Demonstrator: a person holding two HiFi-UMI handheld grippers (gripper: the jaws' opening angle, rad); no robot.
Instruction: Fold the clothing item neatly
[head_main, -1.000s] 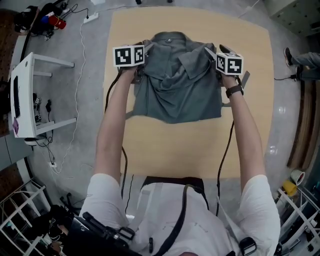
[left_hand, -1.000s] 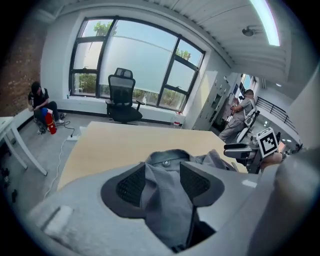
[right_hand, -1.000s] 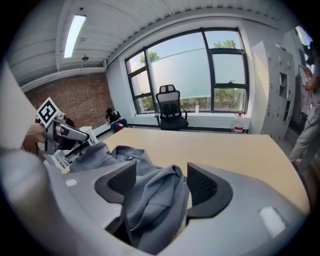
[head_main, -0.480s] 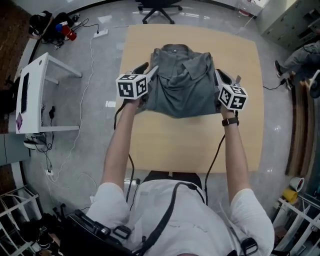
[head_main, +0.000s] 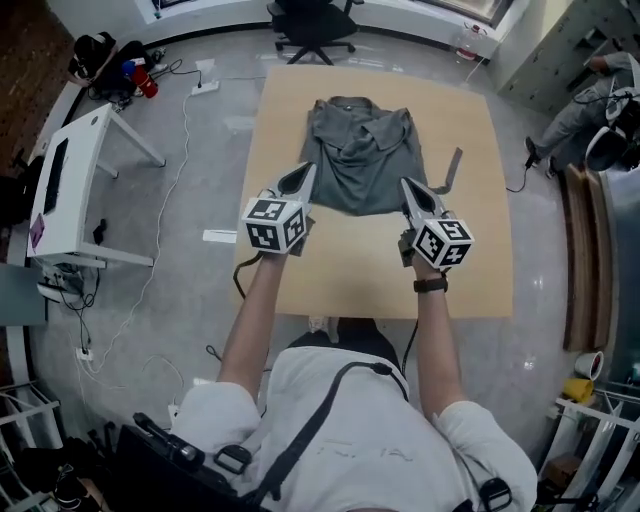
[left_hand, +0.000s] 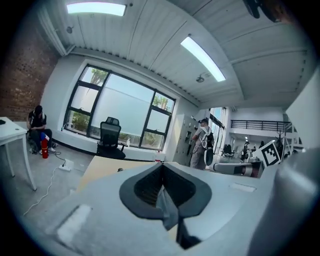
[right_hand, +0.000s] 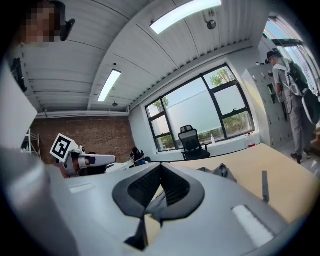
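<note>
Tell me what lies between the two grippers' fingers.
The shirt: its near hem spans the gap between them, lying on the table. The head view shows it.

We see a dark grey shirt on a table of light yellowish wood. The floor is pale grey and shiny. The desk at the left is white, and the office chair behind the table is black. The person's T-shirt is white, with a black strap across it. In the left gripper view the brick wall is reddish brown.
</note>
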